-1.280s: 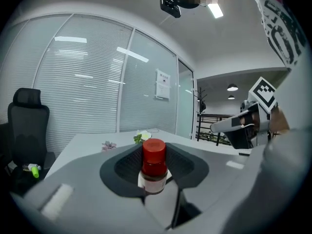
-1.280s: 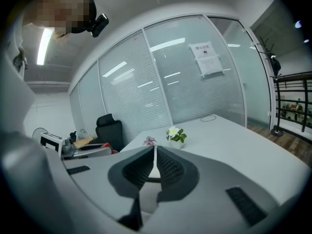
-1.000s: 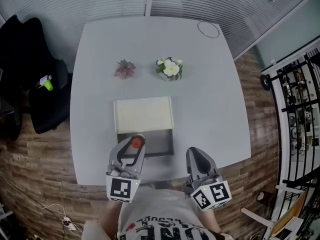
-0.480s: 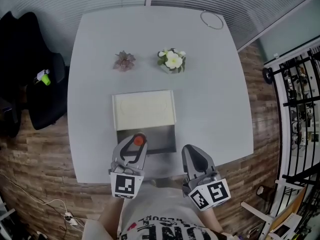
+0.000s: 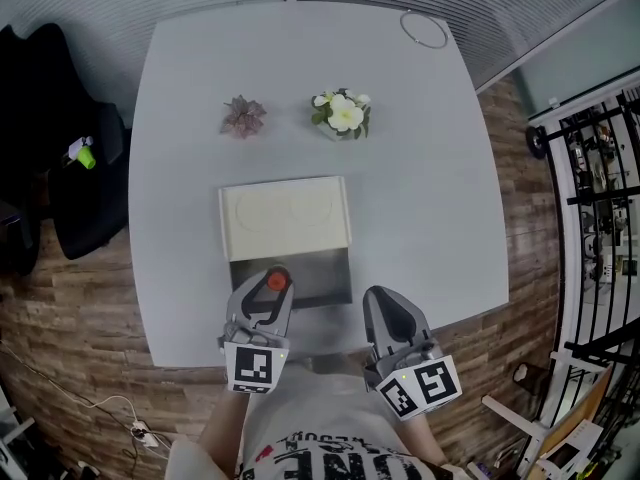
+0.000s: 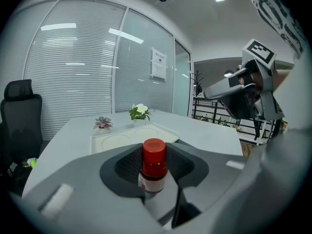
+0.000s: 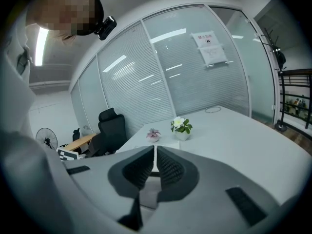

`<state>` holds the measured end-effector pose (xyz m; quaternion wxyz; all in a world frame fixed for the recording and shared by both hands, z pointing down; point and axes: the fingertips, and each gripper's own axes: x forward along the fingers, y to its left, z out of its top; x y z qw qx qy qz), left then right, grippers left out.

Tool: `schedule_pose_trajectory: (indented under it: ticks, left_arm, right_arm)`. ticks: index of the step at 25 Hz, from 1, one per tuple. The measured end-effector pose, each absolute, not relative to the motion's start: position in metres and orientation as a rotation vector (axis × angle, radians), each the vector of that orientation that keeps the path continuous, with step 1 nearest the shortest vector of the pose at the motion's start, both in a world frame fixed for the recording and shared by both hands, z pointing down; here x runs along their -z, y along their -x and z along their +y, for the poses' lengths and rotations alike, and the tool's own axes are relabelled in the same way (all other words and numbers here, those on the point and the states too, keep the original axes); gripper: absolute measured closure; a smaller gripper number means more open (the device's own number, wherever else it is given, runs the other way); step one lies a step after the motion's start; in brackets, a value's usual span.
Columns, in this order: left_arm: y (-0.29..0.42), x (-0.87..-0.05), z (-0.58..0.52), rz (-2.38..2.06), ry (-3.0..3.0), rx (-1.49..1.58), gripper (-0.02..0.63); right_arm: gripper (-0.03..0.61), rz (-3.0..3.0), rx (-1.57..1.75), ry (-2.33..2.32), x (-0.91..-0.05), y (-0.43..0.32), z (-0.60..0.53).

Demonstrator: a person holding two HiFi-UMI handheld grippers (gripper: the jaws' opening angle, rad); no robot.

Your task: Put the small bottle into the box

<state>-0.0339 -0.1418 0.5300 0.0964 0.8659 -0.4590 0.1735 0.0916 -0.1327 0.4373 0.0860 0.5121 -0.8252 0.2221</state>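
Note:
A small bottle (image 5: 277,281) with a red cap (image 6: 154,151) and a pale label stands upright between the dark pads of my left gripper (image 6: 154,165), which is shut on its body. In the head view the bottle hangs over the near left part of the open grey box (image 5: 322,276), whose cream lid (image 5: 285,218) lies flat behind it. My right gripper (image 5: 386,302) hovers at the table's front edge, right of the box. Its jaws are closed together with nothing between them (image 7: 155,162).
A white-flowered plant (image 5: 342,114) and a small reddish succulent (image 5: 243,116) stand beyond the box. A thin ring (image 5: 424,30) lies at the far right corner of the grey table (image 5: 430,188). A black office chair (image 5: 60,168) stands left of the table.
My left gripper has come down a little with the bottle over the near part of the box. The right gripper has stayed where it was.

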Motion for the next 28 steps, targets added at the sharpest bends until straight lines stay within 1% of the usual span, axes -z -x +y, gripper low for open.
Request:
schedule_pose_trajectory:
  ticks: [19,28]
  left_arm:
    - [0.035,-0.566,-0.134,-1.306,-2.497,-0.646,0.466]
    - [0.037,-0.570,-0.124,-1.269,-2.515,-0.737,0.466]
  right_arm:
    - [0.552,-2.424,-0.686,-1.548,-0.445,-0.092,-0.131]
    - [0.552,-2.437,-0.677,-1.535,-0.442,-0.084,-0.130]
